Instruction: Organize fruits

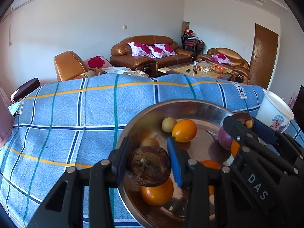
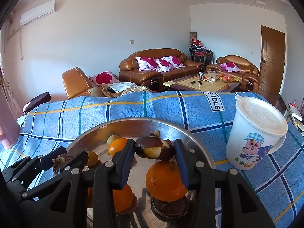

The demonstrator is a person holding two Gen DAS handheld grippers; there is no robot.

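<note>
A steel bowl (image 1: 191, 103) (image 2: 182, 131) sits on the blue checked cloth and holds several fruits: oranges (image 1: 184, 130) (image 2: 165, 180), a small yellow-green fruit (image 1: 168, 124) and a purple fruit (image 1: 224, 138). My left gripper (image 1: 149, 164) is shut on a dark brown mangosteen (image 1: 149, 166) above the bowl's near left rim. My right gripper (image 2: 154, 152) is shut on a peeled, broken mangosteen (image 2: 153, 150) above the bowl. It also shows in the left wrist view (image 1: 245, 120) at the bowl's right side.
A white lidded cup (image 2: 256, 133) (image 1: 273, 114) with a cartoon pig stands right of the bowl. The blue cloth (image 1: 66, 125) covers the table. Brown leather sofas (image 1: 150, 55) and a coffee table (image 1: 199, 69) stand beyond.
</note>
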